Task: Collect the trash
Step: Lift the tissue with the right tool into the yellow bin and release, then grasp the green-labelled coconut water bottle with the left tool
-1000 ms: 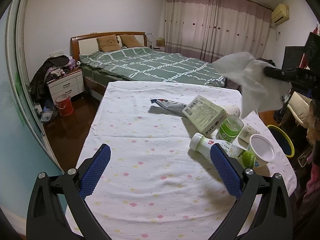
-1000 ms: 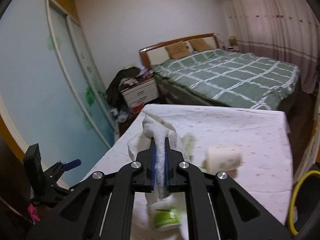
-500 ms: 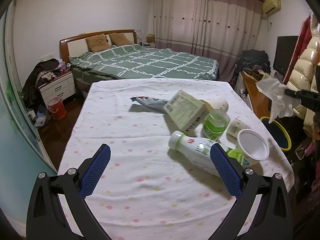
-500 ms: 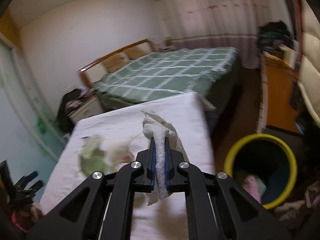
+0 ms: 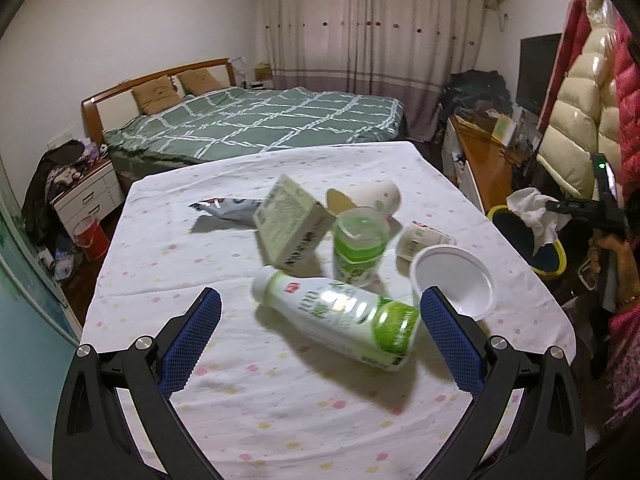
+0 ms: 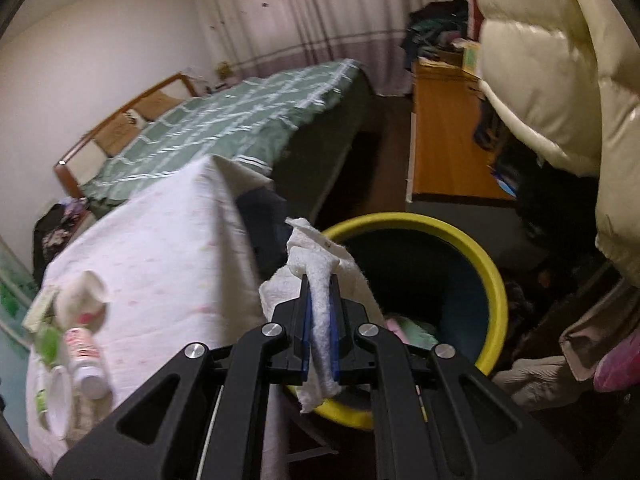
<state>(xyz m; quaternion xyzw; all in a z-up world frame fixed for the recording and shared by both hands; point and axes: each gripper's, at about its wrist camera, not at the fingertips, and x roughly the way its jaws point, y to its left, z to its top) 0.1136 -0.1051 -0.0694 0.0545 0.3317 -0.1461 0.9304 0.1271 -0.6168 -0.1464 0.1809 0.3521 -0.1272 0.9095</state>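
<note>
**A:** Start at the left side, what have you got?

**B:** Far left, I see the bed [image 5: 256, 128] beyond the table [image 5: 168, 248]. My left gripper [image 5: 318, 324] hangs over the near end of the table, fingers spread wide, nothing between them. A white and green bottle [image 5: 340, 318] lies on its side between the blue pads, though I can't tell if either pad touches it.

**A:** And behind the bottle?

**B:** A foil wrapper [image 5: 224, 208] lying flat, then a tilted carton [image 5: 290, 226], a green cup [image 5: 360, 244] upright beside it, a white cup [image 5: 376, 196] tipped over behind, a small pot [image 5: 424, 240] on its side, and an open white tub [image 5: 454, 280] near the right pad.

**A:** Right side now. Where's the tissue?

**B:** Off the table's right edge. My right gripper [image 6: 320, 336] has its fingers pressed together on a crumpled white tissue [image 6: 318, 300], which sticks out above and below the pads. It hangs over the near rim of the yellow-rimmed bin [image 6: 494, 280].

**A:** Anything in the bin?

**B:** Something pale pink and green at the bottom, blurry, I can't say what. A cream puffer jacket [image 6: 560, 80] hangs far right.
</note>
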